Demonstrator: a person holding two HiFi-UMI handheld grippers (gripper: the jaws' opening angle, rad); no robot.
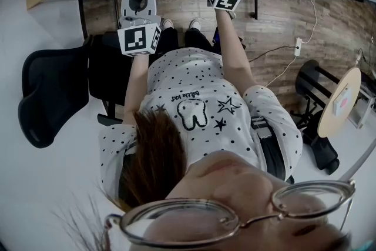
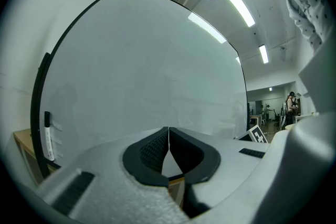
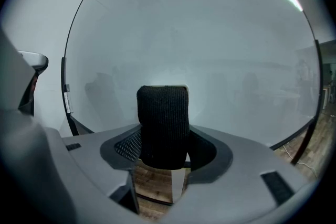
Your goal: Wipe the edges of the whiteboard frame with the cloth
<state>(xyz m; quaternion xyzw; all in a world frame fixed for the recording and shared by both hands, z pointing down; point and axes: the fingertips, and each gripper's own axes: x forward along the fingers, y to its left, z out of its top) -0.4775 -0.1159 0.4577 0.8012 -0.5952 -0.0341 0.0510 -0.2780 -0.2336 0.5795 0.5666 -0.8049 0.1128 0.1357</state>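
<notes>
**Cloth gripped, aiming off the frame**

Right tongs [image 3: 164, 150] are clamping the black cloth [image 3: 163, 113], facing the board's middle. Left tongs [image 2: 168, 147] are sitting clenched, empty. I'd be steering the cloth onto the black whiteboard frame [image 3: 64, 86] and pressing evenly along it.

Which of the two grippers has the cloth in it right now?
The right gripper: its jaws clamp a black knitted cloth. The left gripper has its jaws shut together on nothing.

Whiteboard frame [image 2: 37, 102] lower edge hidden behind left gripper [image 2: 168, 129]; marker [image 2: 48, 136] label unreadable
</notes>
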